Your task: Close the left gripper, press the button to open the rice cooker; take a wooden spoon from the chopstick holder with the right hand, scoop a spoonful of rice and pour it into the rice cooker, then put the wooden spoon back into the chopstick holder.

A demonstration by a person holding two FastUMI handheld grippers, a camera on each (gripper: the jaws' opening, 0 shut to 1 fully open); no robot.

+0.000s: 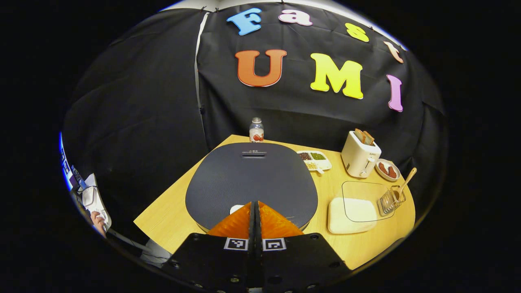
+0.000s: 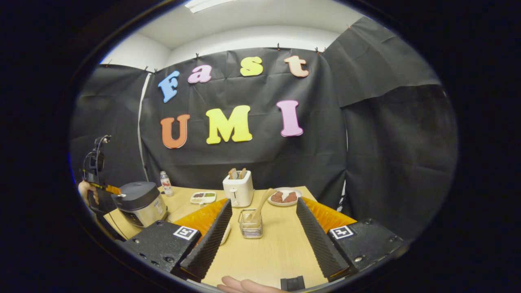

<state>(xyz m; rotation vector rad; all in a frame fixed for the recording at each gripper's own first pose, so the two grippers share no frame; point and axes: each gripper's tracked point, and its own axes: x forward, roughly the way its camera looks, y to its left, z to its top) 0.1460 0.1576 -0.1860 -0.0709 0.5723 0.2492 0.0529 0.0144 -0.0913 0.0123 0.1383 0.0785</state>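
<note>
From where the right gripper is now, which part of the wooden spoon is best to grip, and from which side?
Probably the bare upper handle of the wooden spoon, coming from above and in front. Its lower end is inside the wire chopstick holder, while the handle leans up and out toward the plate. The open right gripper already faces it.

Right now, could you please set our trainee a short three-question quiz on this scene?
1. True or false: the cooker lid is open.
2. Which claw is shut: left or right?
3. The spoon stands in: A) the toaster, B) the holder, C) the plate.

Key: 1 false; 2 left; 3 B.
</note>
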